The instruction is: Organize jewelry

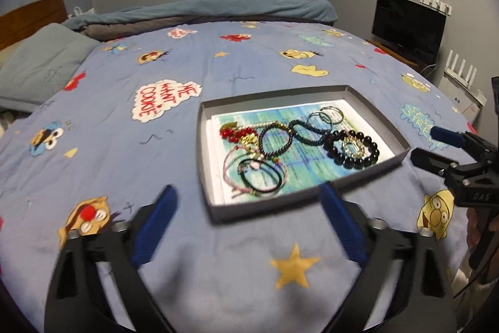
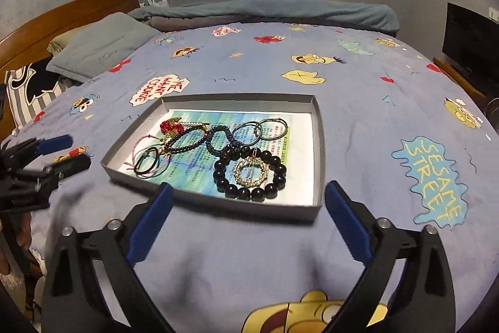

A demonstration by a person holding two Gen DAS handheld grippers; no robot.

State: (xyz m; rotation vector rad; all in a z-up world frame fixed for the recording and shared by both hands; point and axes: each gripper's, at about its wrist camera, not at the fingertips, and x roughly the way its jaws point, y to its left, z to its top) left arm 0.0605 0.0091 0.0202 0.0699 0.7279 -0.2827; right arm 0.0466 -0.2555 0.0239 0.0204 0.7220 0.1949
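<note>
A shallow grey box tray (image 1: 204, 152) (image 2: 319, 145) lies on the bed and holds several pieces of jewelry on a printed sheet. A black bead bracelet (image 1: 372, 156) (image 2: 282, 169) rings a gold brooch (image 1: 354, 147) (image 2: 251, 173). Thin metal hoops (image 1: 327, 114) (image 2: 268, 127), dark beaded bracelets (image 1: 276, 141) (image 2: 218, 139), a red bead piece (image 1: 234, 133) (image 2: 170, 127) and pink and black cord bands (image 1: 259, 177) (image 2: 149, 161) lie beside them. My left gripper (image 1: 249, 198) is open and empty just before the tray's near edge. My right gripper (image 2: 249, 195) is open and empty at the tray's near edge.
The bed has a blue Sesame Street cover (image 1: 156, 52) (image 2: 389, 83). Grey pillow (image 1: 40, 61) (image 2: 99, 49) and wooden headboard (image 2: 62, 11) are on the left, folded blankets (image 1: 218, 11) at the far side. A black screen (image 1: 408, 27) stands on the right.
</note>
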